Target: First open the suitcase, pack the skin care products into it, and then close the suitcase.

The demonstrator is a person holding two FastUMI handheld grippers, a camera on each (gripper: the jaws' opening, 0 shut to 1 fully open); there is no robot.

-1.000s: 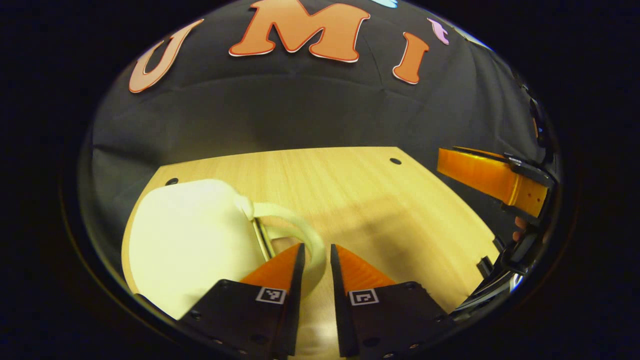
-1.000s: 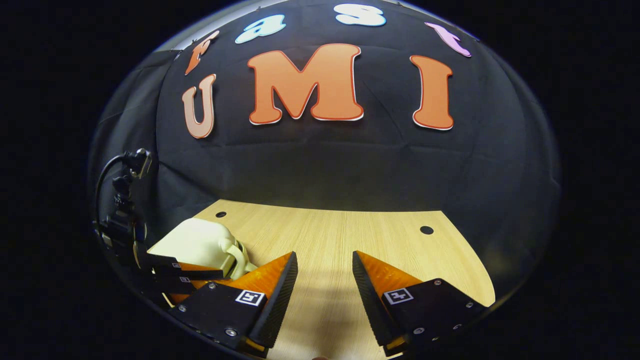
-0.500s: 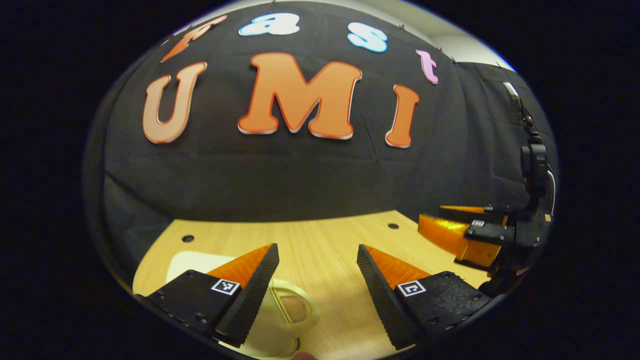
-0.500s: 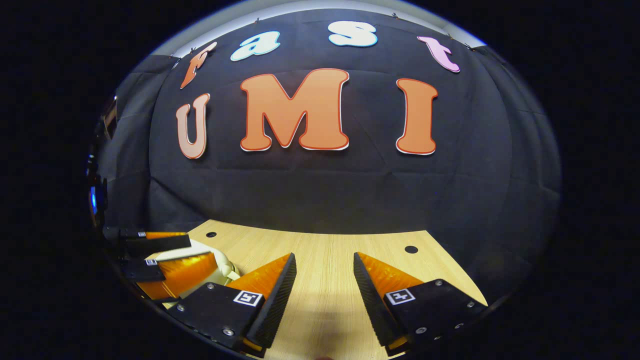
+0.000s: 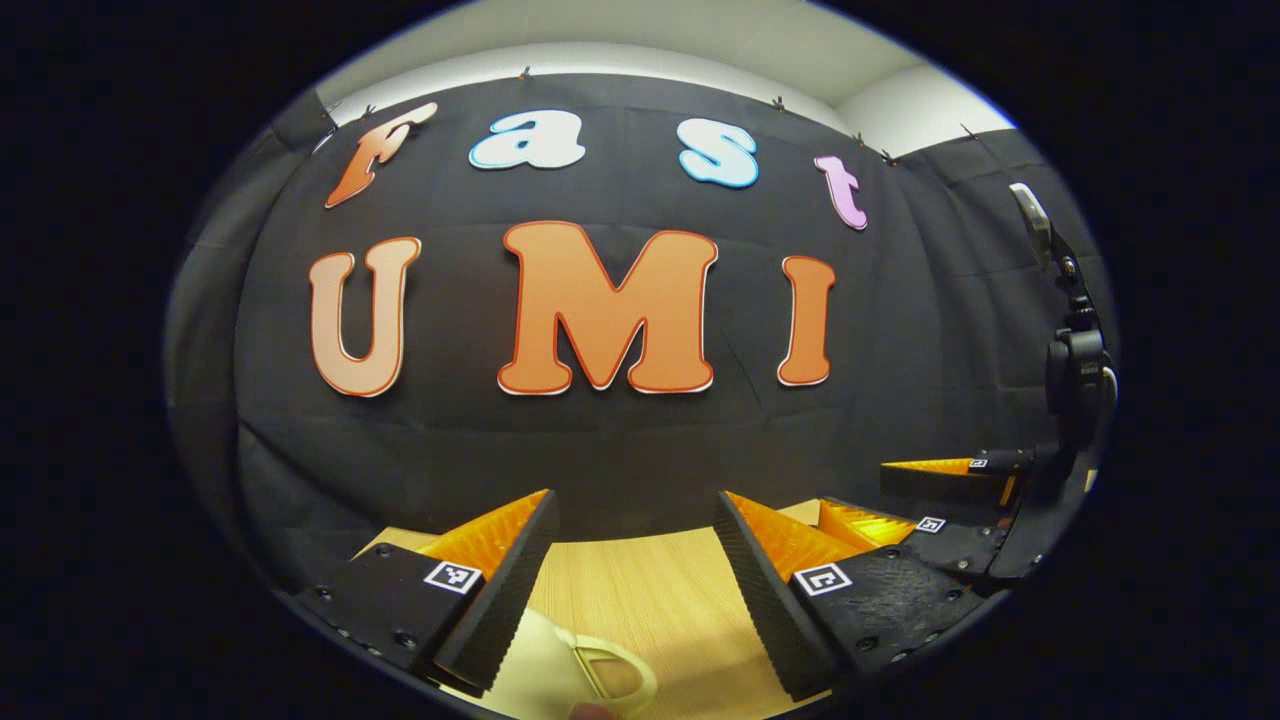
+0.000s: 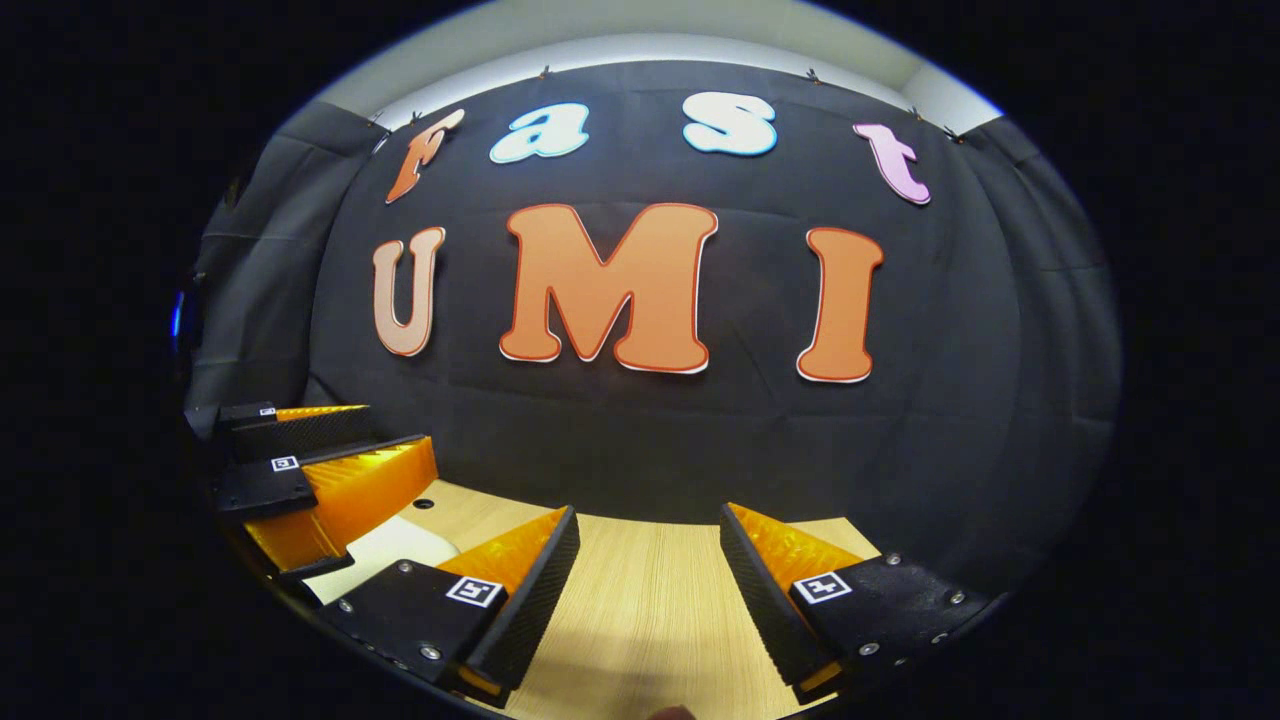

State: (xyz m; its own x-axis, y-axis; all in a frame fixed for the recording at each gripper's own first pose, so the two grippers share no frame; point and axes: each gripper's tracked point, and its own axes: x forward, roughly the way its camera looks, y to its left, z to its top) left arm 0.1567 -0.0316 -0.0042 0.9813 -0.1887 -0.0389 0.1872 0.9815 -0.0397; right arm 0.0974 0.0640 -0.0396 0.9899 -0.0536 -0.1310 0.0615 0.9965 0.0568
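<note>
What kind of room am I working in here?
Likely a small recording booth: a black cloth wall hangs behind a pale wooden tabletop, a cream suitcase with a loop handle lies on it, and a clamp-mounted device stands alongside.

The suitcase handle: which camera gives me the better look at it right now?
The left gripper view. The cream suitcase sits at the bottom edge between that gripper's open fingers, with its looped handle in plain sight. The right gripper view catches just a pale patch of the case beside the left gripper; no handle can be made out there.
</note>
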